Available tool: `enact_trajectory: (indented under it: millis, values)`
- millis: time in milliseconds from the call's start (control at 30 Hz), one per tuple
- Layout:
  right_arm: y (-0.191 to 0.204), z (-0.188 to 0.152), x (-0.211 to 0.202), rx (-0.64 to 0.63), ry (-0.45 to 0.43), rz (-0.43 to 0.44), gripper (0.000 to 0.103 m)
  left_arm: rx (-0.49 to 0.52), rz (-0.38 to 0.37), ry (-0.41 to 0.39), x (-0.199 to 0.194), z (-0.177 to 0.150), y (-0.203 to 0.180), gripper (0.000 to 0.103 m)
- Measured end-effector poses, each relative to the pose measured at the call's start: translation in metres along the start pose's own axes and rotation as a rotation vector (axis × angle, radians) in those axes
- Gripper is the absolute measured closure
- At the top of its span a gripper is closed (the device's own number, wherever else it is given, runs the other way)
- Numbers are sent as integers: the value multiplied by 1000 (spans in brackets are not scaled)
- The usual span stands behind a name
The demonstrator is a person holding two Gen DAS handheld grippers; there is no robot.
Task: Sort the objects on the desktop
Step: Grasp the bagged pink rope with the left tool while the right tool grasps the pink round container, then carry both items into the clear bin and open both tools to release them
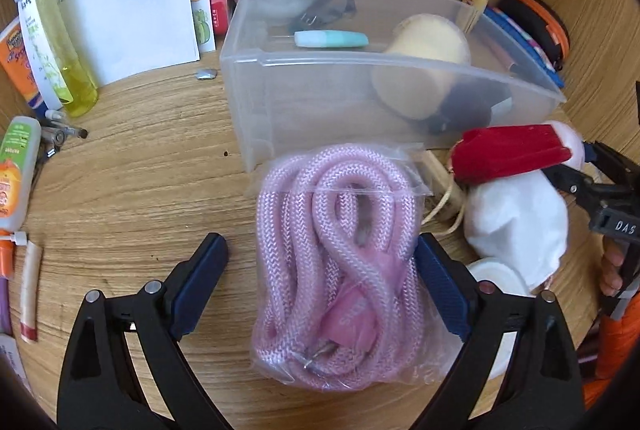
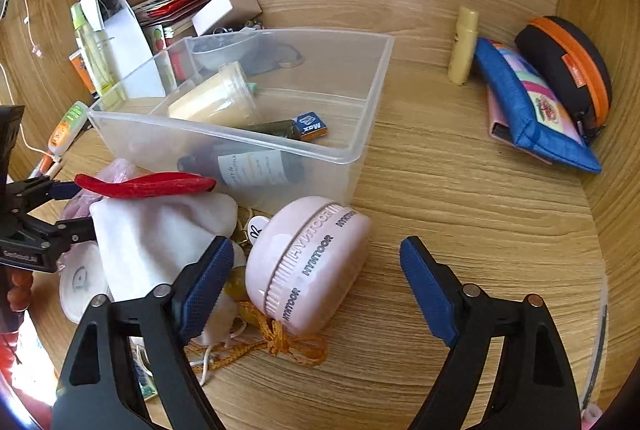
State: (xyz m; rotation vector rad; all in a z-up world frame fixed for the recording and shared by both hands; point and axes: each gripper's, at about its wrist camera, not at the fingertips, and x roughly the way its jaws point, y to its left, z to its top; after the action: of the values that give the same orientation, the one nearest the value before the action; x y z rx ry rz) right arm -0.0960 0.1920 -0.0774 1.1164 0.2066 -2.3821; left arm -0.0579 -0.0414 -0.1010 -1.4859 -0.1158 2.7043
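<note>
Left gripper (image 1: 322,262) and right gripper (image 2: 318,262), fingers spread wide.

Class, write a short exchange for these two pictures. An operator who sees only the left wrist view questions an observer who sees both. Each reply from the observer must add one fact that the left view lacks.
Operator: I see the right gripper only from the side. Is it open?
Observer: Yes. The right gripper is open, and a pink round case lies on the desk between its fingers, not gripped.
Operator: There is a dark blur low in the bin, behind the cup. What is it?
Observer: In the bin it is a dark bottle with a white label, lying on its side.
</note>
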Motion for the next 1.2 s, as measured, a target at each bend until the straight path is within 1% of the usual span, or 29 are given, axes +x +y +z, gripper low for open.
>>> enact_trajectory:
  millis: [33, 67, 100, 167, 233, 267, 300, 333, 367, 400, 467, 567, 700, 833, 1000, 1200]
  values:
    - [-2, -1, 1, 8, 7, 14, 31, 12, 12, 0, 2, 1, -1, 8]
    - [-3, 0, 3, 17, 15, 29, 40, 27, 27, -1, 3, 1, -3, 8]
    - [-5, 0, 6, 27, 24, 47, 44, 40, 38, -9, 4, 0, -5, 7]
    - [-7, -1, 6, 42, 22, 58, 45, 29, 36, -15, 5, 1, -3, 7]
    - [-6, -2, 4, 39, 11, 50, 47, 24, 41, -28, 5, 1, -1, 8]
    - [-6, -3, 3, 38, 6, 43, 47, 22, 52, -33, 5, 1, -1, 15]
    - [-7, -4, 2, 42, 1, 37, 47, 30, 72, -44, 4, -1, -1, 24]
    - [-8, -4, 1, 46, 0, 36, 47, 35, 83, -51, 3, -1, -2, 27]
    - [-9, -5, 0, 55, -4, 39, 47, 34, 79, -58, 1, -2, -2, 32]
    - [-12, -5, -2, 66, -6, 46, 47, 33, 82, -63, 0, -3, -1, 35]
    - [-15, -4, -5, 79, -17, 47, 47, 21, 76, -70, -1, -3, 2, 37]
    - [-19, -4, -14, 96, -40, 50, 47, -10, 66, -80, -5, -5, 8, 38]
    - [-26, -3, -27, 128, -64, 45, 47, -39, 72, -106, -14, -11, 13, 39]
    - [-30, -2, -36, 129, -76, 36, 47, -61, 82, -131, -24, -20, 16, 39]
    - [-32, 4, -48, 136, -115, 26, 47, -111, 66, -155, -38, -29, 24, 39]
    - [-31, 14, -62, 126, -164, 30, 47, -152, 48, -217, -58, -21, 28, 39]
